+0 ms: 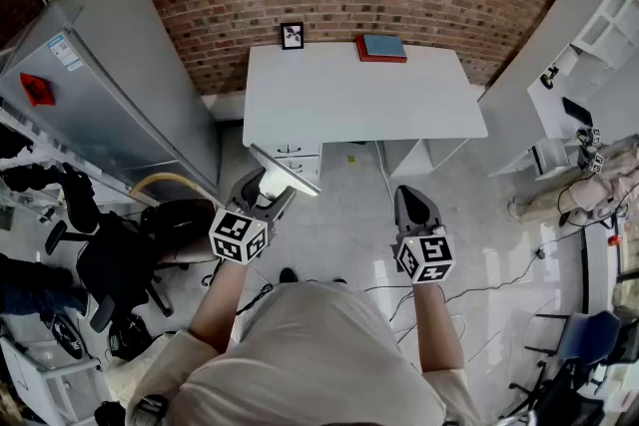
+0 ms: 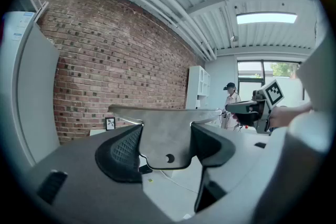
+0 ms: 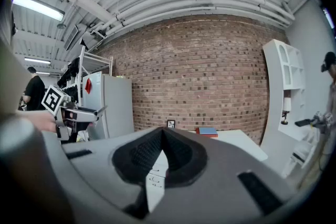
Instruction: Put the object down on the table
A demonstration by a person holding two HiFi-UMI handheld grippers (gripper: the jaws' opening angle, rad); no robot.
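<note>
My left gripper (image 1: 265, 193) (image 2: 165, 148) is shut on a flat grey metal plate (image 1: 286, 171) (image 2: 164, 131) with a small hole near its lower edge. The plate sits between the two dark pads, and its wide top edge sticks out past the jaws. It hangs in the air in front of the white table (image 1: 329, 100), short of the near edge. My right gripper (image 1: 415, 207) (image 3: 161, 138) is shut with nothing in it, its pads meeting at the tips, and is held level to the right of the left one.
A small picture frame (image 1: 292, 36) and a red and blue book stack (image 1: 382, 47) stand at the table's back edge by the brick wall. A grey fridge (image 1: 110, 85) is on the left, white shelving (image 1: 589, 35) on the right, and a black chair (image 1: 120, 264) with cables on the floor.
</note>
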